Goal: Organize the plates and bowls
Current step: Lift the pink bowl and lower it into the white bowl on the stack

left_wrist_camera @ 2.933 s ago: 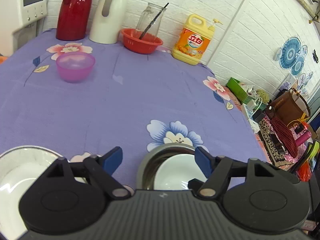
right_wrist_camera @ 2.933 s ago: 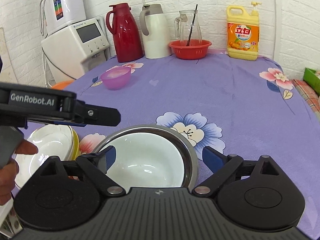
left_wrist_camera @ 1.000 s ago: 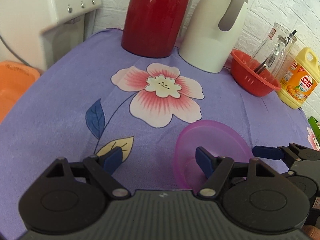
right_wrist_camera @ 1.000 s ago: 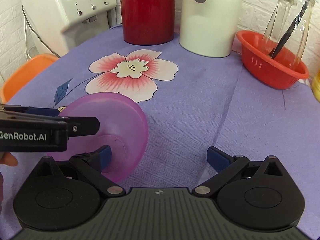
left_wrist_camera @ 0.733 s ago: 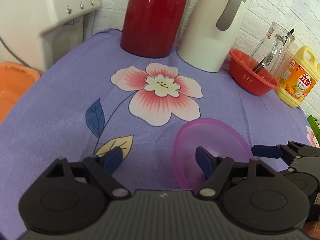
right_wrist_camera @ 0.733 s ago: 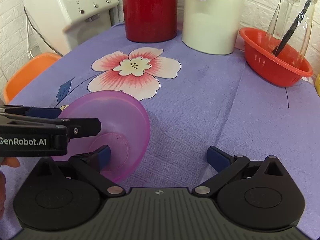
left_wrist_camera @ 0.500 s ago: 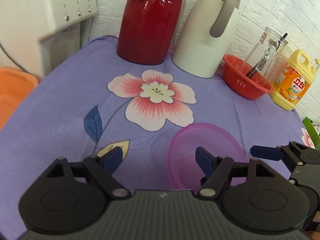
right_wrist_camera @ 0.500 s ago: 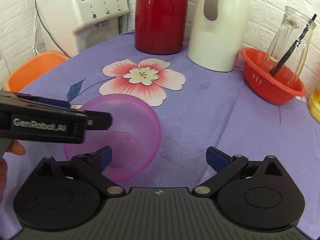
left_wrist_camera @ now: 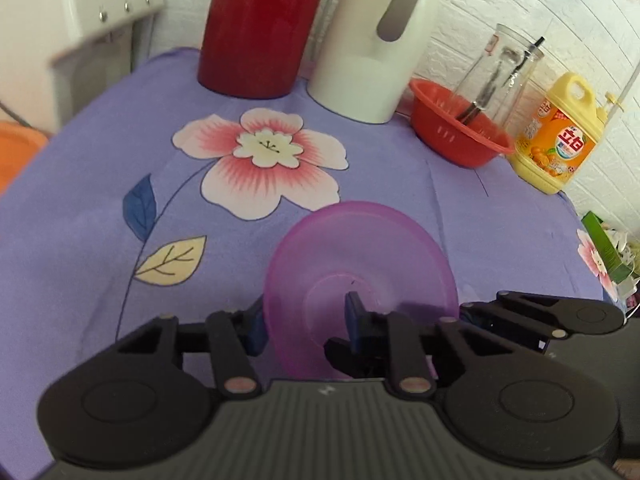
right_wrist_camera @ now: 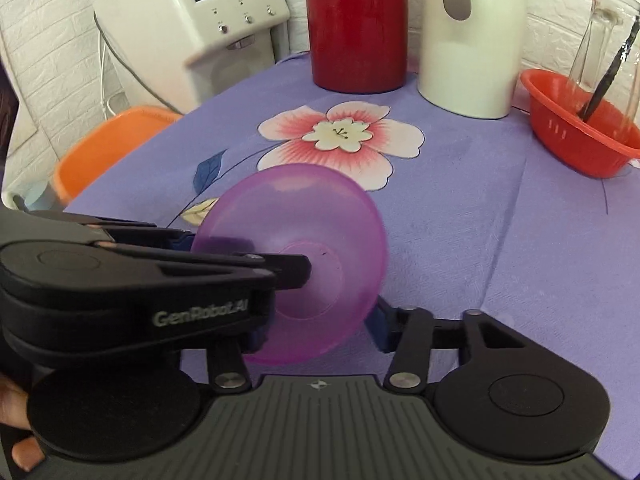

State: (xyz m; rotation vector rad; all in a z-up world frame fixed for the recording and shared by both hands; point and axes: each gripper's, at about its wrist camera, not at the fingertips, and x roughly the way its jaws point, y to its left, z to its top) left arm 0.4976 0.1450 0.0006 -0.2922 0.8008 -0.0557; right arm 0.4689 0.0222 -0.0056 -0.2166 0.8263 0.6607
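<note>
Tops of the red flask (left_wrist_camera: 256, 28) and white jug (left_wrist_camera: 372, 44) are running out of frame in both views. Glass carafe (left_wrist_camera: 500, 76) in the red basket (left_wrist_camera: 456, 136) is blurring; the dark rod inside it is hard to identify. White machine (right_wrist_camera: 192, 28) and orange tub (right_wrist_camera: 104, 148) are sitting off the table's left edge, only partly showing.

Left gripper (left_wrist_camera: 304, 322) is pinching the near wall of the pink bowl (left_wrist_camera: 360, 280): one finger (left_wrist_camera: 354, 320) is sitting inside the bowl, the other outside, jaws narrowed onto the wall. Bowl is tilting up on its side, opening facing away, above the purple cloth (left_wrist_camera: 80, 216), just near of the printed flower.

Right gripper (right_wrist_camera: 316, 328) is straddling the same bowl's lower part from the right, one finger (right_wrist_camera: 380, 326) showing beside its rim, the other hiding behind the left gripper's body. Whether these jaws are pressing the bowl, I cannot tell. Detergent bottle (left_wrist_camera: 560, 140) is standing far right.
</note>
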